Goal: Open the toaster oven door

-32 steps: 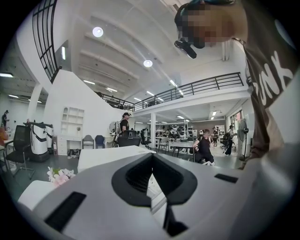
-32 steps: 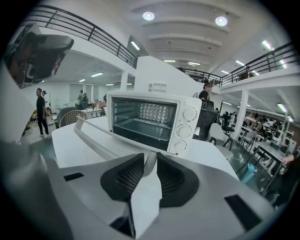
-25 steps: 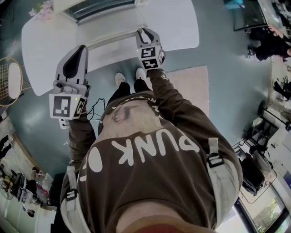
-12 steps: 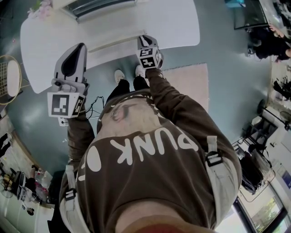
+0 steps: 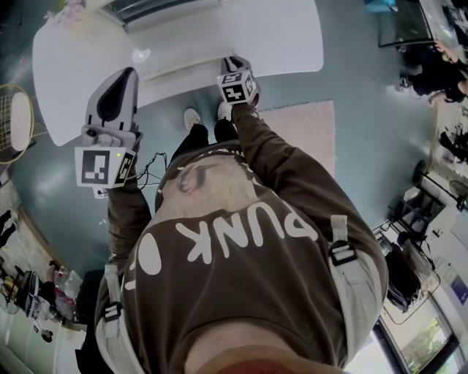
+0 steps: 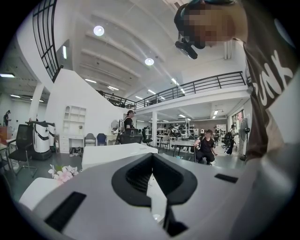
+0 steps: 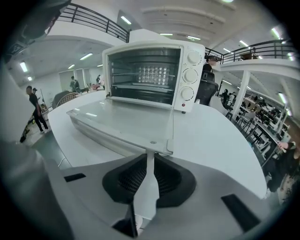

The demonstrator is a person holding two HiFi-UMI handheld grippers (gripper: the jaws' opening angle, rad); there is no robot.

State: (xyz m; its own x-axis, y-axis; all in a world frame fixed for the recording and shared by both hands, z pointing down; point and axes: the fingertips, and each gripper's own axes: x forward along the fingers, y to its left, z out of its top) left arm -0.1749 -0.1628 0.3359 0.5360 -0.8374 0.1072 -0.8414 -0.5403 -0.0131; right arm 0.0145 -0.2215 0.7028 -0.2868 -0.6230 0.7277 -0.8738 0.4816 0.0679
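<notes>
A white toaster oven stands on the white table, with its glass door folded down almost flat toward me. My right gripper is at the right end of the door's front handle. Its jaws have just been closing and now pinch that handle end, with only a thin gap left between them. From the head view, the right gripper meets the lowered door at the table's near edge. My left gripper hangs off to the left, away from the oven. The left gripper has its tips together and holds nothing.
The oven sits on a rounded white table, with pink flowers at its far left corner. A pink rug lies on the floor under my feet, and a round wire frame stands at the left. Several people are in the hall behind.
My right gripper has sunk toward the table's edge, taking the door's front edge down with it, so the door lies flatter. The left gripper has not moved.
</notes>
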